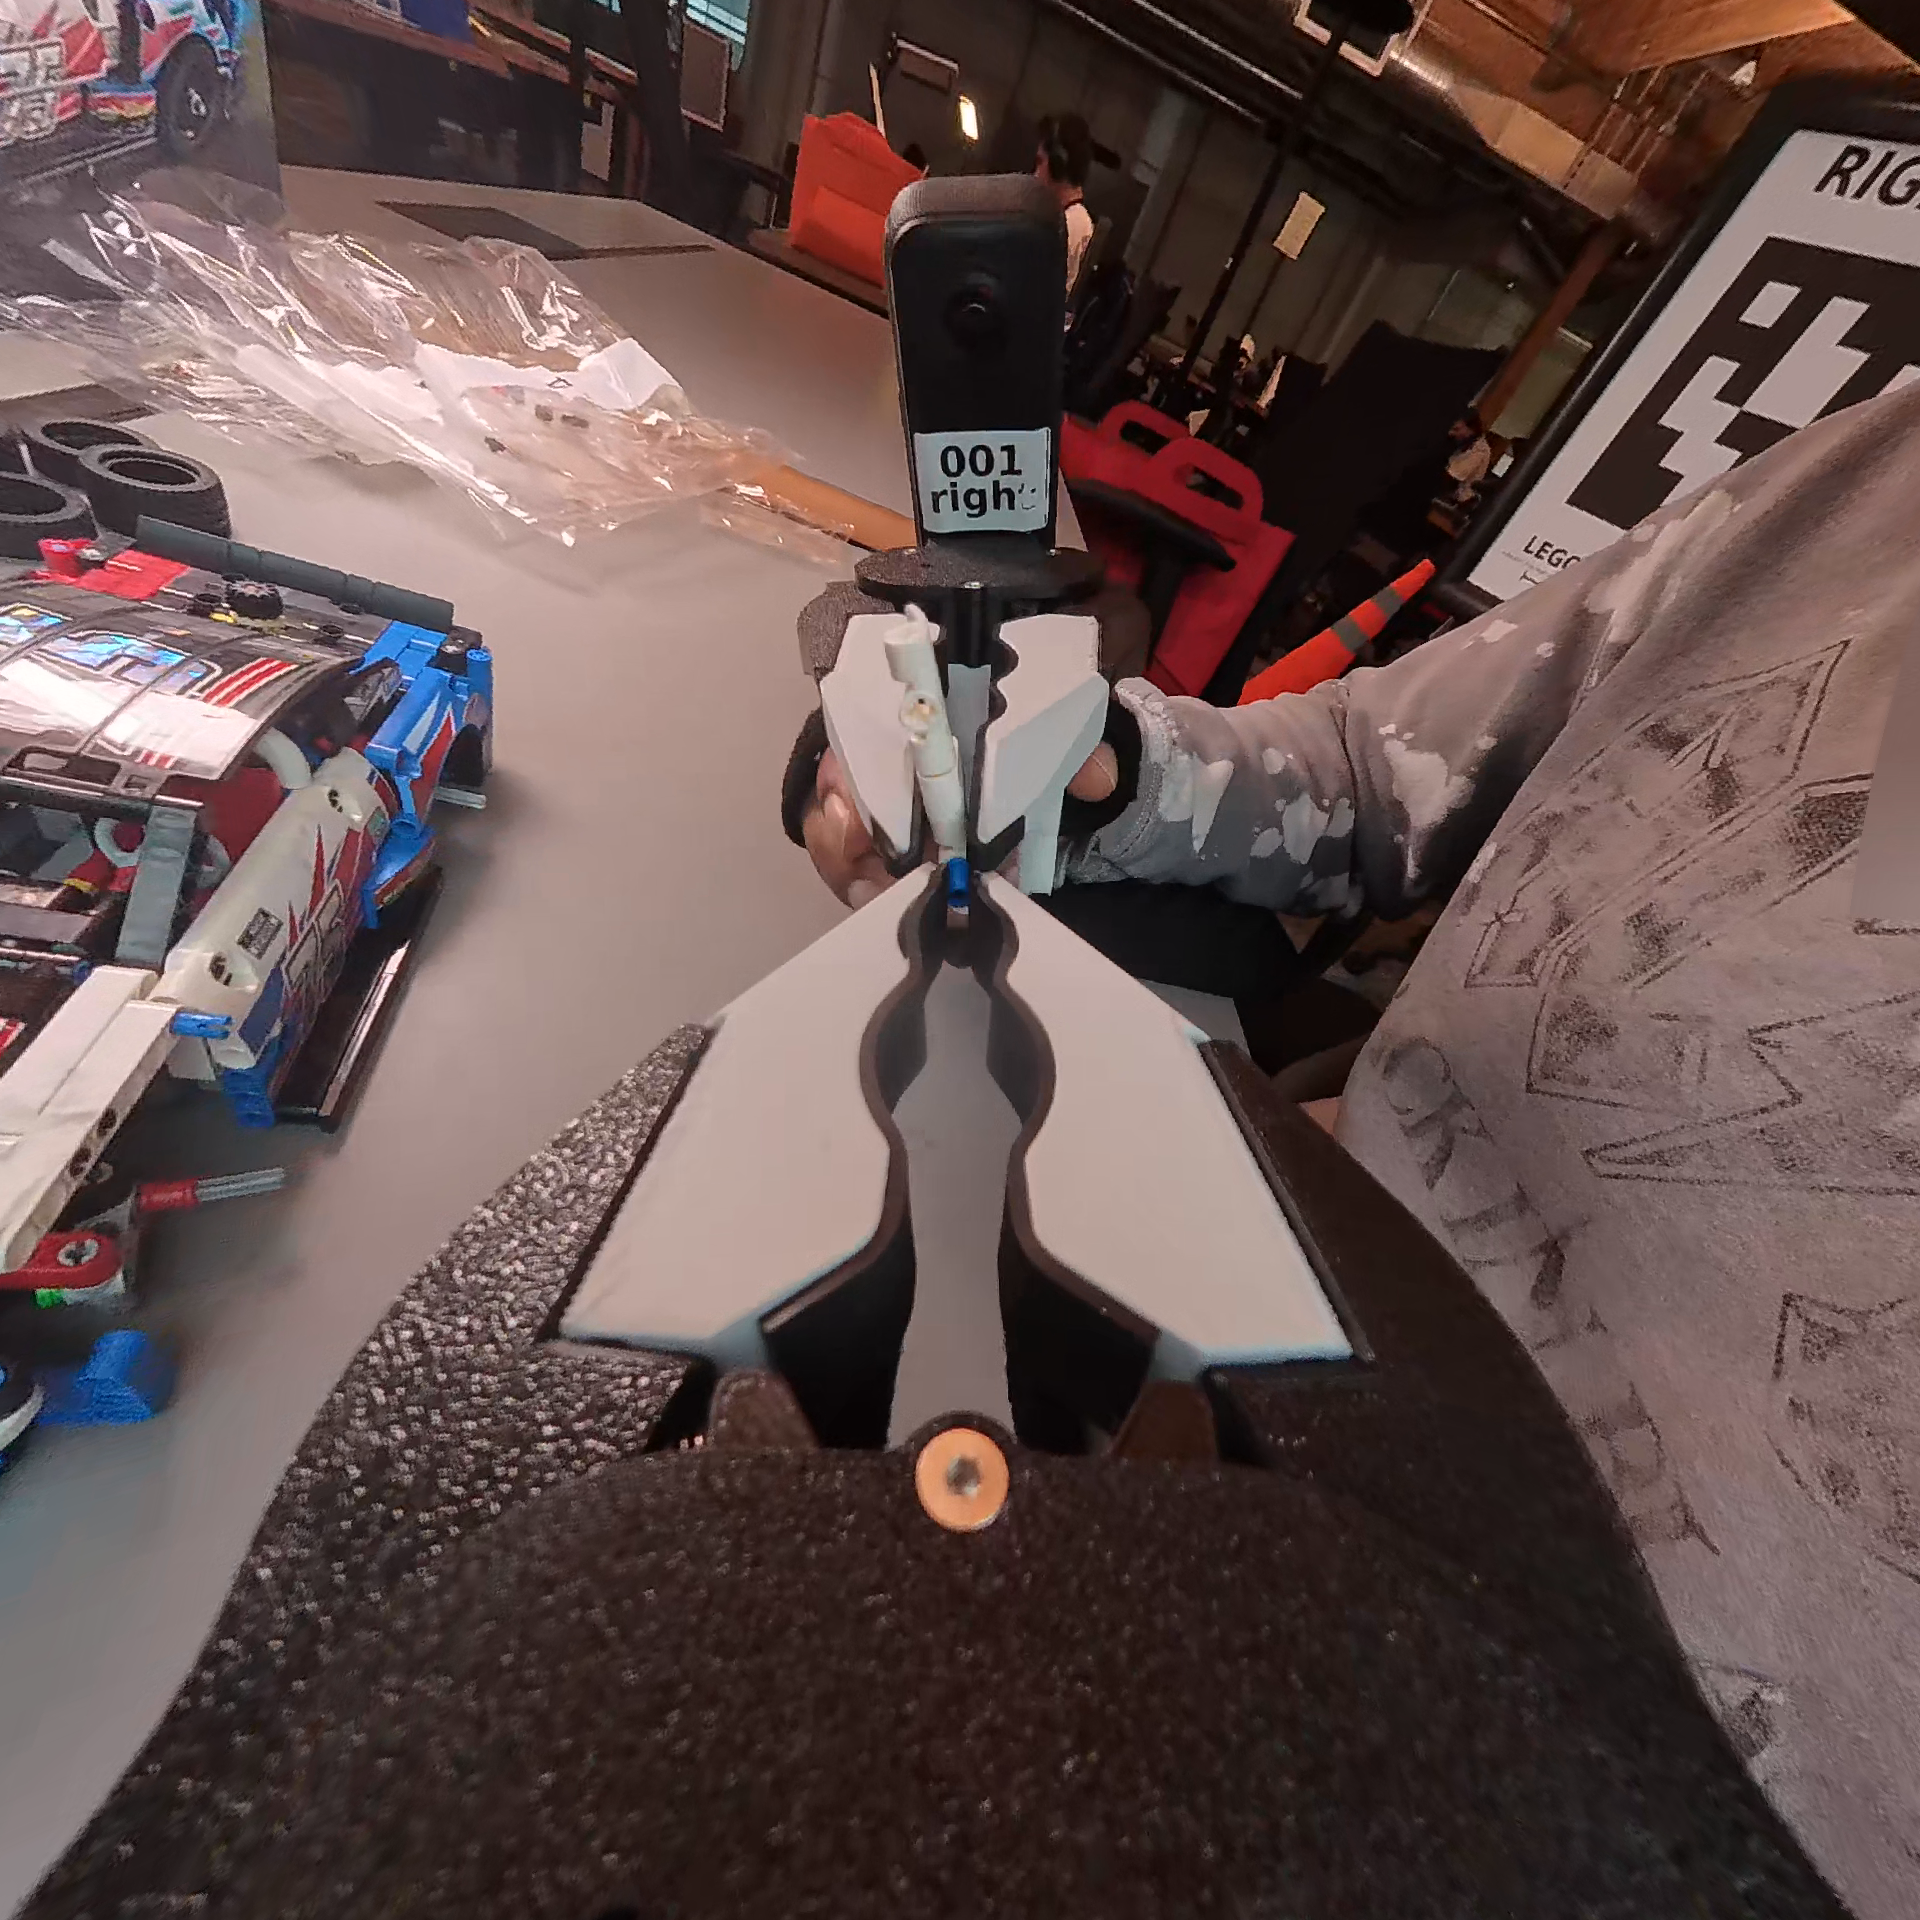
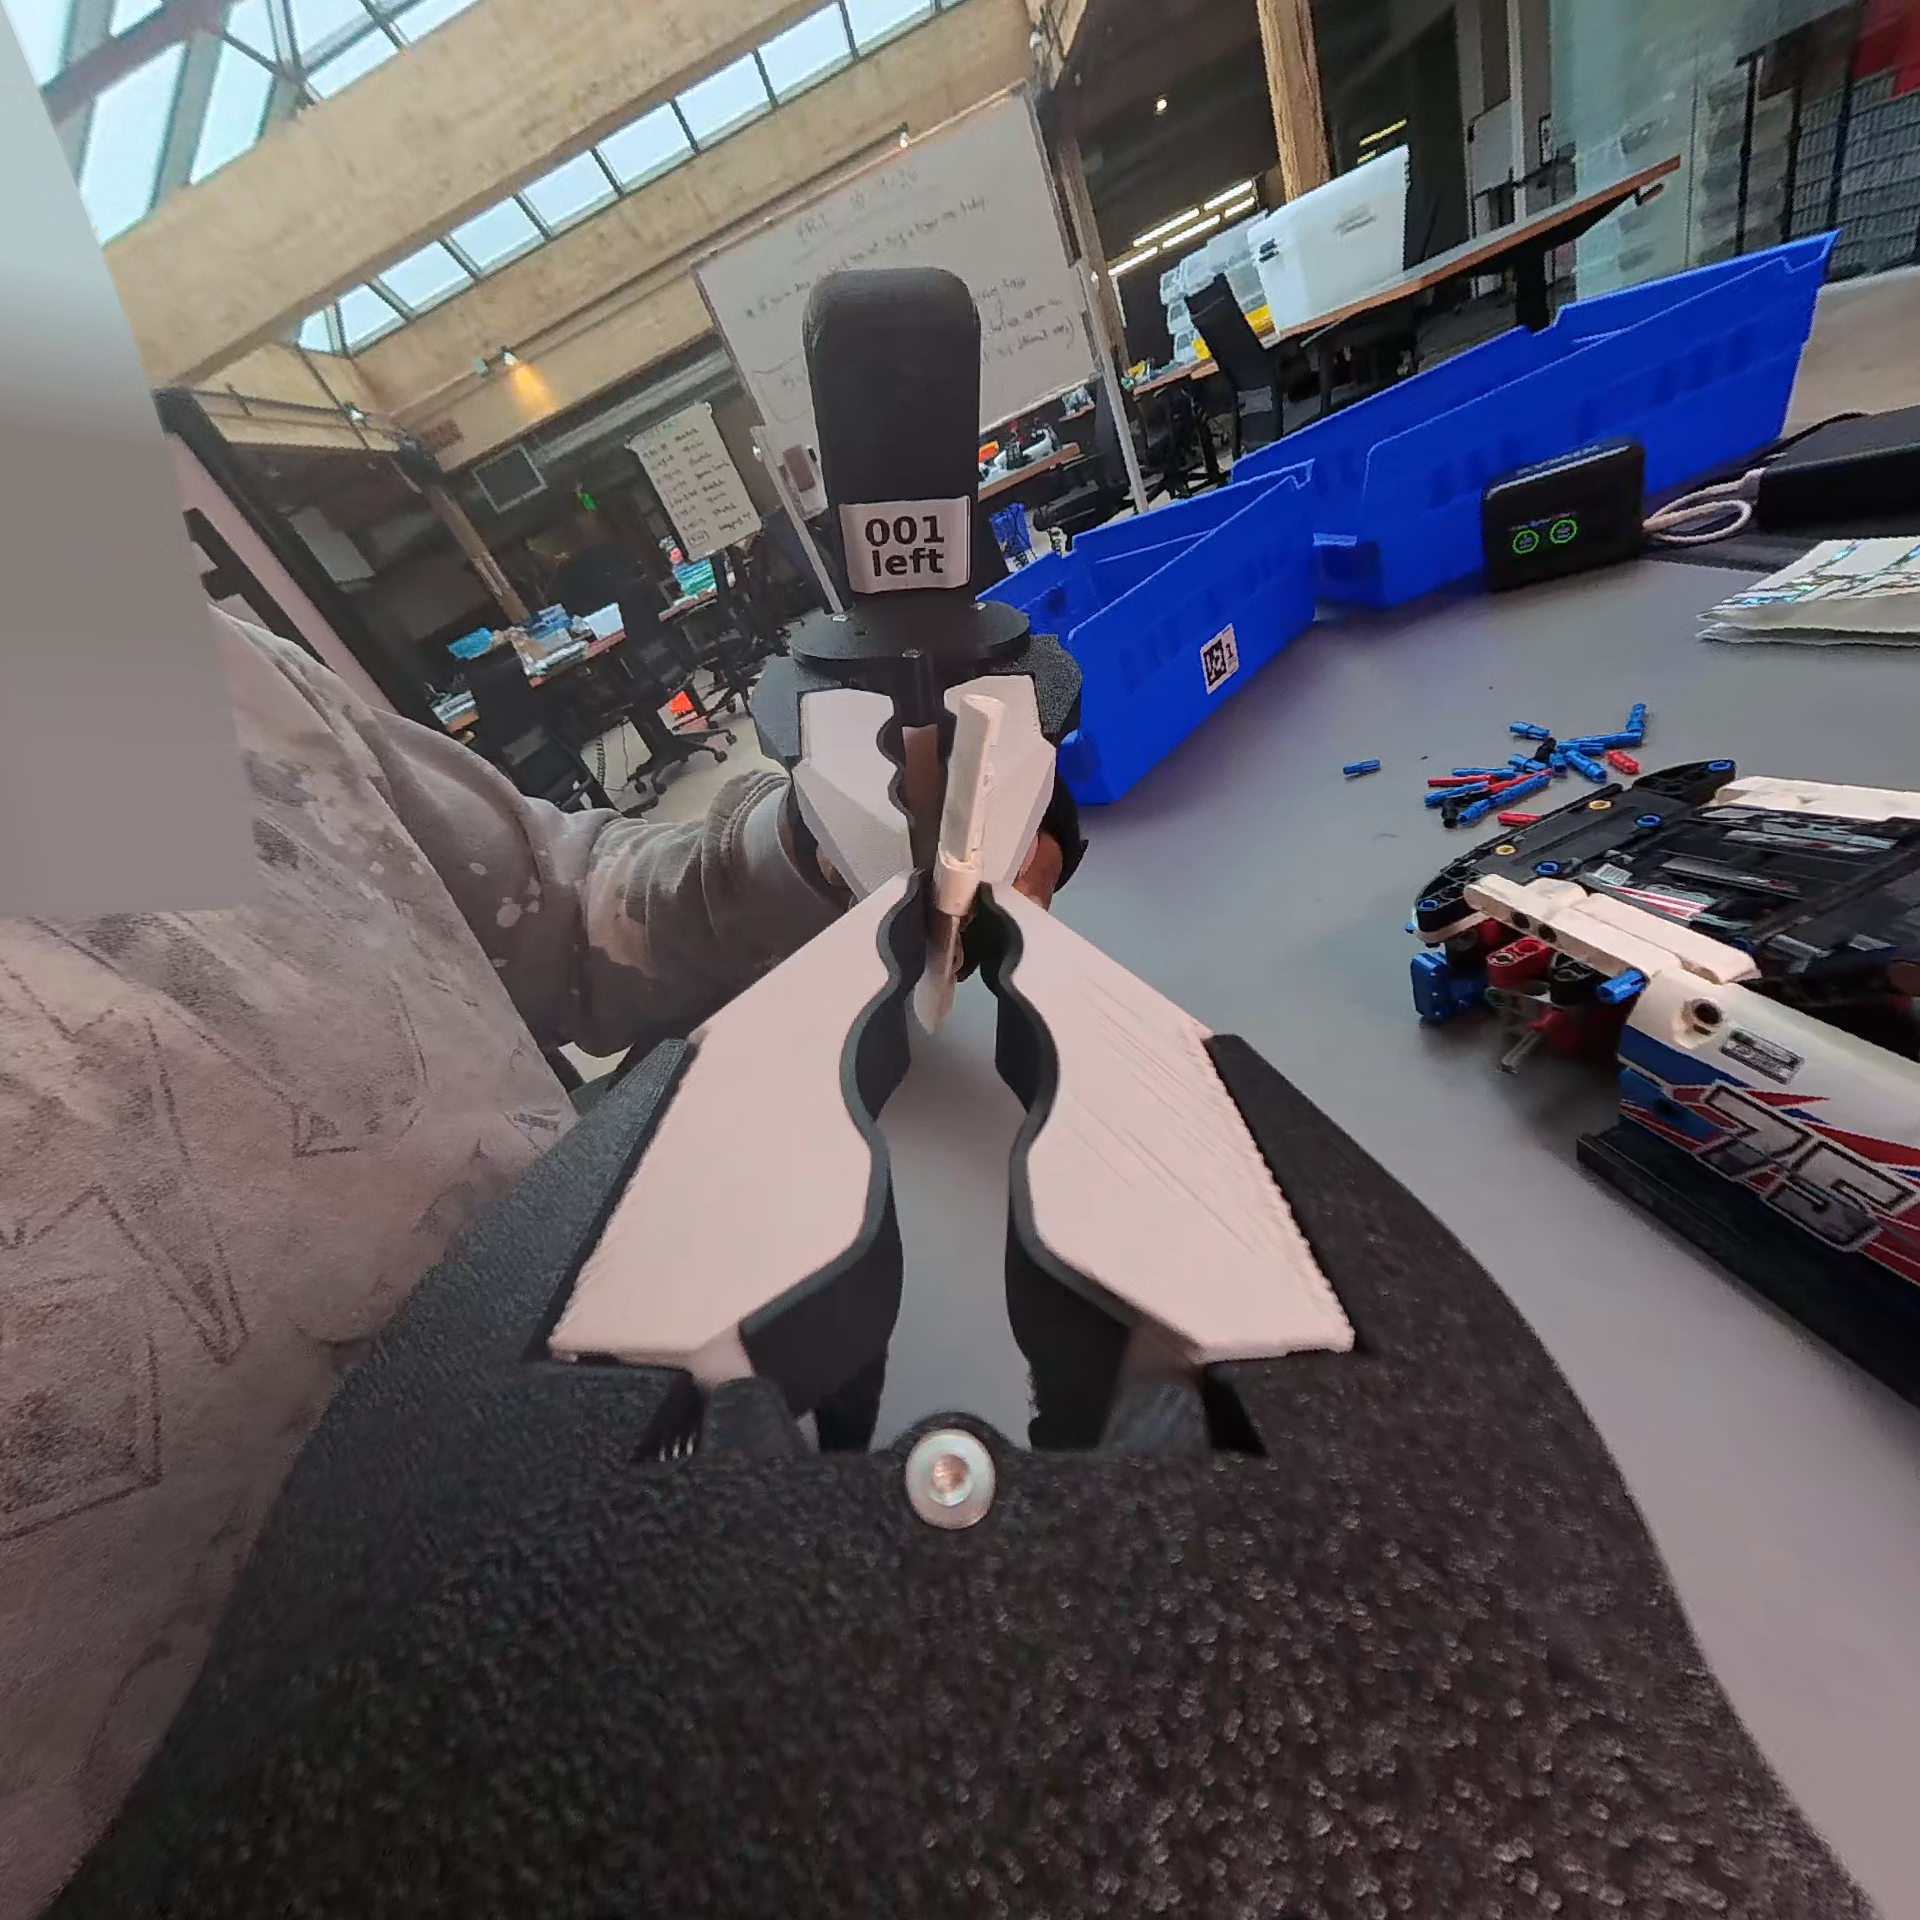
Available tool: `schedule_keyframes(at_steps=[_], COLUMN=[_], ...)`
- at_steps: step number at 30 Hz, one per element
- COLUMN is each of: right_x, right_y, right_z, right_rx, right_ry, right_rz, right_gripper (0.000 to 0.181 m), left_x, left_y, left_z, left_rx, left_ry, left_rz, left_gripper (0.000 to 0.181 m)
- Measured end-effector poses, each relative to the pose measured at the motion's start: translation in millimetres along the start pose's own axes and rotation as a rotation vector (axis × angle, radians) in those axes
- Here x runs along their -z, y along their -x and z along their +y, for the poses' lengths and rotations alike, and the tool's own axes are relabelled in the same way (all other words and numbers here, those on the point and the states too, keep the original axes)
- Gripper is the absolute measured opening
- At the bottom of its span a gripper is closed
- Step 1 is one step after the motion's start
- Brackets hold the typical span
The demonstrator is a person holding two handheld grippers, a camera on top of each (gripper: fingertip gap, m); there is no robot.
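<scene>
My left gripper [image 1: 956,896] is shut on a small blue pin [image 1: 956,879], held in the air above the grey table [image 1: 644,727]. My right gripper [image 1: 961,844] faces it tip to tip and is shut on a long white beam piece [image 1: 921,717]. The pin's tip meets the lower end of the beam. In the right wrist view, my right gripper [image 2: 951,906] clamps the white beam [image 2: 964,800], which sticks out on both sides of the tips. The left gripper [image 2: 920,854] is just beyond it. The pin is hidden there.
A partly built brick race car [image 1: 239,831] sits at the left; it also shows in the right wrist view [image 2: 1683,997]. Black tyres [image 1: 114,483] and clear plastic bags [image 1: 416,353] lie behind it. Loose blue and red pins [image 2: 1538,764], blue bins [image 2: 1195,623], a black device [image 2: 1558,520] and a booklet [image 2: 1829,603] lie farther back. The grippers are tip to tip, or close to it.
</scene>
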State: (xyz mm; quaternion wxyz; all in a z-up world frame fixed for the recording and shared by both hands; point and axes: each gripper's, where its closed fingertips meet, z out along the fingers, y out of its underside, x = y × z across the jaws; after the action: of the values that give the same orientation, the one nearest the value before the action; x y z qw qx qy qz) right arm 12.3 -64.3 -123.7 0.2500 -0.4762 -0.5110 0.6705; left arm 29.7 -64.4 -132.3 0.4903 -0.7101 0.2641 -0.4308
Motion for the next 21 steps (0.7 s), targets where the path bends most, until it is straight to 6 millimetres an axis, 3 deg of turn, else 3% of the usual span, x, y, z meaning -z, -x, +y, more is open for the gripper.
schedule_keyframes(at_steps=[9, 11, 13, 14, 16, 18, 21], right_x=[6, 10, 43, 51, 42, 30, 34], right_y=[8, 9, -9, -12, -3, 4, 9], right_z=[-10, -14, -34, -32, -26, -23, -35], right_rx=[0.002, 0.006, -0.011, 0.037, 0.052, 0.021, -0.036], right_ry=[-0.059, -0.081, -0.183, -0.156, -0.151, -0.148, -0.205], right_rz=[-0.047, -0.053, 0.012, 0.057, 0.034, -0.031, -0.119], right_gripper=[0.004, 0.004, 0.004, 0.005, 0.005, 0.005, 0.005], left_x=[2, 12, 53, 65, 61, 58, 82], left_y=[-6, -3, 14, 20, 27, 48, 96], left_z=[-11, -20, -41, -40, -35, -30, -19], left_rx=[0.008, 0.014, 0.053, 0.025, 0.0, 0.022, -0.011], left_ry=[-0.065, -0.115, -0.24, -0.232, -0.189, -0.162, -0.091], left_rz=[0.004, -0.007, -0.058, -0.103, -0.158, -0.253, -0.54], left_gripper=[0.0, 0.0, 0.0, 0.0, 0.001, 0.001, 0.001])
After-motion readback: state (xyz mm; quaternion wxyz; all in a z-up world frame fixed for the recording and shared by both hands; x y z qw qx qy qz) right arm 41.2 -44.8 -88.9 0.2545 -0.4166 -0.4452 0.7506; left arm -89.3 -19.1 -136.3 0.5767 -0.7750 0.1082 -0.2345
